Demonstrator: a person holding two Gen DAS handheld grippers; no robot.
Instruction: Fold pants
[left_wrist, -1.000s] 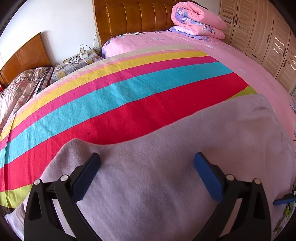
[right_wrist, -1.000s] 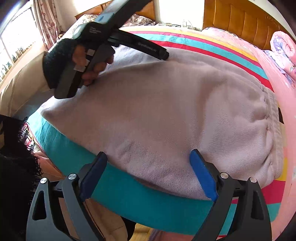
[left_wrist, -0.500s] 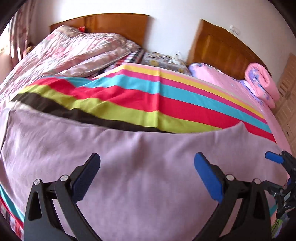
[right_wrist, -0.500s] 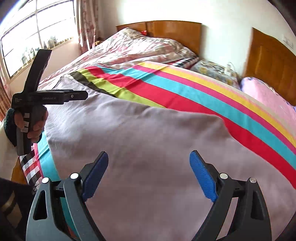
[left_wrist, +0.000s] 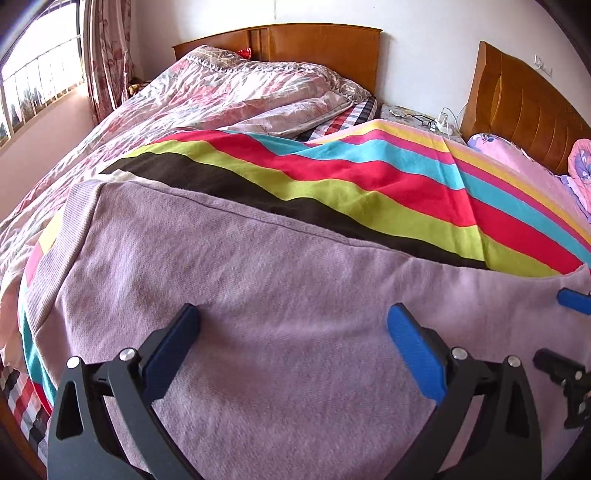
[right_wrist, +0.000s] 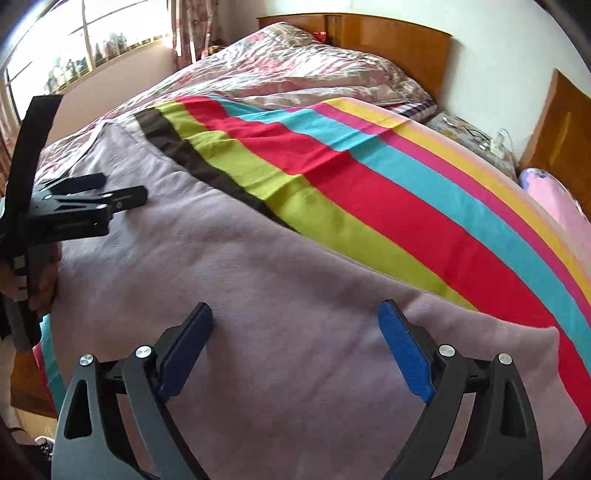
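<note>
Pants (left_wrist: 258, 295), pale lilac fleece, lie spread flat across the near part of the bed, on top of a striped blanket (left_wrist: 369, 177). A ribbed cuff or band (left_wrist: 55, 258) shows at the garment's left end in the left wrist view, close to the bed's edge. A stitched seam runs along the far edge of the fabric, where it meets the black stripe of the blanket.

Left tongs (left_wrist: 291, 339) are spread wide, released, with nothing between the blue pads; they hover over the middle of the pants. In the right wrist view the same tool (right_wrist: 110, 188) appears at the left, held in a hand (right_wrist: 40, 273) above the fabric's left portion.

Right tongs (right_wrist: 295, 339) are likewise released, pads well apart, positioned over the pants near the far edge of the fabric. One blue tip of this tool (left_wrist: 572, 301) enters the left wrist view at the right border.

Striped blanket carries bands of black, green, red, turquoise, pink and yellow. Beyond it lies a floral quilt (left_wrist: 221, 92), backed by a wooden headboard (left_wrist: 314, 44). A window (right_wrist: 92, 40) stands at the left.
</note>
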